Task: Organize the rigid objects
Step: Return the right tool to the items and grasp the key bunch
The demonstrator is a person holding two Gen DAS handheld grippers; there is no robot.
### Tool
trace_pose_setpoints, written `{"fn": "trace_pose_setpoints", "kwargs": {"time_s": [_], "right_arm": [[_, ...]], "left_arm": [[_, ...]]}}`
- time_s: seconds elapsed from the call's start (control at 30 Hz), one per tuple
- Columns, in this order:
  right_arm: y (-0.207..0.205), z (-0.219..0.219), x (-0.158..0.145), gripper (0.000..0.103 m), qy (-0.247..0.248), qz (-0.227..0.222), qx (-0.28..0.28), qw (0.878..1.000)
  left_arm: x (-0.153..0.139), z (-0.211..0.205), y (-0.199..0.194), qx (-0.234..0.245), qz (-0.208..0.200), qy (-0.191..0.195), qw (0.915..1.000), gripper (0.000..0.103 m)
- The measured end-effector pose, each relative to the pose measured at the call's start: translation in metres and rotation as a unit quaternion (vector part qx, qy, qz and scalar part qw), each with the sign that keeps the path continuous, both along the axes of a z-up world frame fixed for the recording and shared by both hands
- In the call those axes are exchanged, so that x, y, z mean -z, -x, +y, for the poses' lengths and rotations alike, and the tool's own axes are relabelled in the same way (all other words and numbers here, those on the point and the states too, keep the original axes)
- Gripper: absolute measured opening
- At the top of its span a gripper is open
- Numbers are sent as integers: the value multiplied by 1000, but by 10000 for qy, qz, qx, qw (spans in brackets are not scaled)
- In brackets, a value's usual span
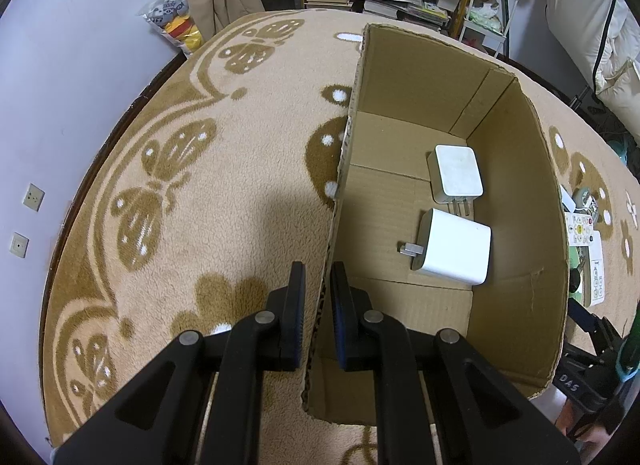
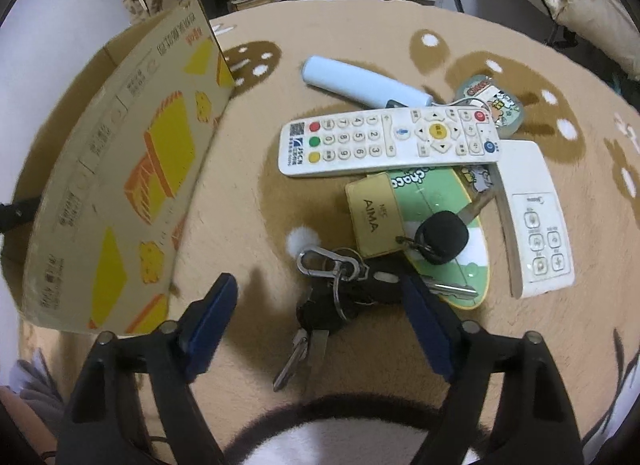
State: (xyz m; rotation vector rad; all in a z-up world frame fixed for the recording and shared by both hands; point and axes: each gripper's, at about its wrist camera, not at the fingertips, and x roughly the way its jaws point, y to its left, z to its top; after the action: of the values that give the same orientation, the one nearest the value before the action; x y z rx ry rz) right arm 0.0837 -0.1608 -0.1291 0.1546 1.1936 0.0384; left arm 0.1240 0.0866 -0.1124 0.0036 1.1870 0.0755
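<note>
Likely light but loose and jangly, the key bunch [image 2: 336, 297] on the rug [image 2: 248, 201] beside the cardboard box [image 2: 120, 185] wants gripping at its black fobs, between the right gripper [image 2: 320, 317]'s wide-spread fingers, while the left gripper [image 1: 318, 305] pinches the box wall.
</note>
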Motion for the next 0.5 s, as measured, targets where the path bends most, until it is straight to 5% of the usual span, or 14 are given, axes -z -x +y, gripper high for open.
{"fn": "trace_pose_setpoints", "kwargs": {"time_s": [0.17,0.5], "right_arm": [[4,7,2,78,322,5,-40,9995],[15,5,15,68,149,294,188,9993]], "left_arm": [[-1,0,1,3,0,-17,10000,12],[-2,0,2,5,0,-23,10000,13]]}}
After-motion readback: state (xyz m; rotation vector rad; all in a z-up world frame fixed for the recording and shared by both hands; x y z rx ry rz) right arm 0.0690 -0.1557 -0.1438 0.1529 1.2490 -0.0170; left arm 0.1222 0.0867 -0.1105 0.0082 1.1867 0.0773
